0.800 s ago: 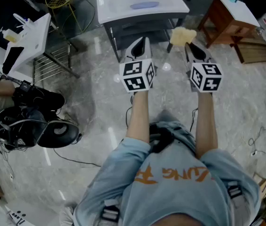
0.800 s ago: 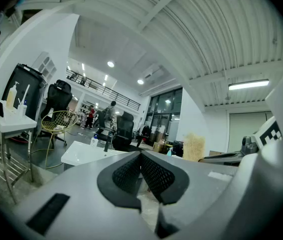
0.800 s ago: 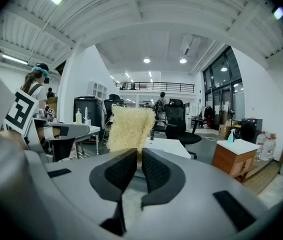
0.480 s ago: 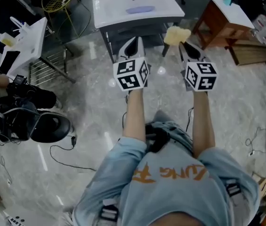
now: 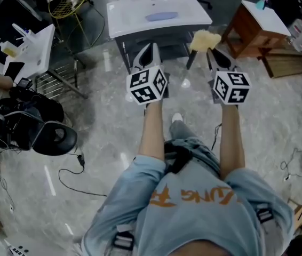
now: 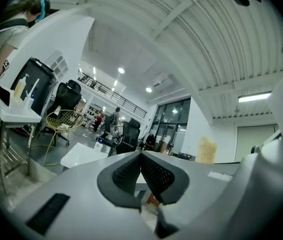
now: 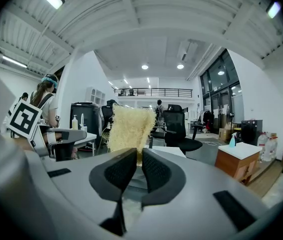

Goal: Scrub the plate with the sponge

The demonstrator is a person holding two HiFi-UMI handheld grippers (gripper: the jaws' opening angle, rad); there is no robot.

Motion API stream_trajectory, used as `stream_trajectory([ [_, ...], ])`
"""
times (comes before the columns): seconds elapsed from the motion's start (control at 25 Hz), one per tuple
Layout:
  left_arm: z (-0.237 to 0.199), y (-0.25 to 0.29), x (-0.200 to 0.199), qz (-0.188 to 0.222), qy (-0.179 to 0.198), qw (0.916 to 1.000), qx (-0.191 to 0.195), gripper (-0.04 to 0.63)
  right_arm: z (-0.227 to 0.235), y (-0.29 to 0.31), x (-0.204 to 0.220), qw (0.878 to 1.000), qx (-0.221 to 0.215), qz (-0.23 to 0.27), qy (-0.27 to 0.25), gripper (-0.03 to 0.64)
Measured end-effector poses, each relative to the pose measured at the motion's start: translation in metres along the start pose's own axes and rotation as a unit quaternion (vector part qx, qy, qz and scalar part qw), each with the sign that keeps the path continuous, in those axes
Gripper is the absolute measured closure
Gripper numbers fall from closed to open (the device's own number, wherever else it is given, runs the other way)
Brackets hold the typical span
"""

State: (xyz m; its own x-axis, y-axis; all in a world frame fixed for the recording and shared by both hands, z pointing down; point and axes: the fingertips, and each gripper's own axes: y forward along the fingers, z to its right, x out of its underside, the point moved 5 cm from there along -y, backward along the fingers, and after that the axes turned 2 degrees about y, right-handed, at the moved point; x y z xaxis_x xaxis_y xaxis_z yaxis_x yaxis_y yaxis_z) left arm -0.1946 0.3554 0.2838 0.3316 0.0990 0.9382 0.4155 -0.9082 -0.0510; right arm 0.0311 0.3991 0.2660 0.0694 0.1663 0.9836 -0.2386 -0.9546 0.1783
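while left tool (image 6: 141, 159) is closed empty | right tool (image 7: 137, 159) clamps sponge (image 7: 129, 126) jutting past tips

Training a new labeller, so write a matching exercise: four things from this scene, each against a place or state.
Things:
1. sponge
2. left hand-held gripper
3. plate
4. wooden side table

Places or states:
A. lying in the white basin
B. shut, with nothing between its jaws
C. clamped in the right hand-held gripper
D. standing at the head view's right, white-topped

Pairs: 1-C, 2-B, 3-A, 4-D
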Motion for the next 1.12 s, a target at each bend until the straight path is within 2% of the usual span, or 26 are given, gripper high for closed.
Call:
stream_trajectory([
  [0.2,-0.018,0.022,0.003,0.006,-0.008,0.9999,-0.003,0.594,0.006,0.038,0.001,1.000,-0.022,0.010,0.002,0.581],
  [0.4,-0.045,0.071,-0.008,0.021,-0.019,0.9996,0.005,0.594,0.023,0.100,-0.011,0.999,-0.041,0.033,0.014,0.581],
  [0.6,-0.058,0.150,-0.011,0.028,0.012,0.9995,-0.002,0.594,0.076,0.173,-0.027,0.998,-0.035,0.056,0.023,0.581],
  [0.76,-0.069,0.224,0.010,0.016,0.008,0.9998,-0.011,0.594,0.129,0.249,-0.018,0.998,-0.035,0.035,0.029,0.582],
  [0.92,-0.097,0.289,0.032,-0.021,0.020,0.9978,-0.060,0.594,0.165,0.335,-0.011,0.998,-0.049,0.006,0.040,0.582],
  [1.0,-0.117,0.308,0.041,-0.049,0.021,0.9944,-0.091,0.594,0.168,0.374,-0.006,0.996,-0.067,-0.004,0.052,0.582],
  [1.12,-0.136,0.333,0.048,-0.084,0.035,0.9886,-0.120,0.594,0.174,0.418,0.003,0.993,-0.089,-0.018,0.076,0.582],
])
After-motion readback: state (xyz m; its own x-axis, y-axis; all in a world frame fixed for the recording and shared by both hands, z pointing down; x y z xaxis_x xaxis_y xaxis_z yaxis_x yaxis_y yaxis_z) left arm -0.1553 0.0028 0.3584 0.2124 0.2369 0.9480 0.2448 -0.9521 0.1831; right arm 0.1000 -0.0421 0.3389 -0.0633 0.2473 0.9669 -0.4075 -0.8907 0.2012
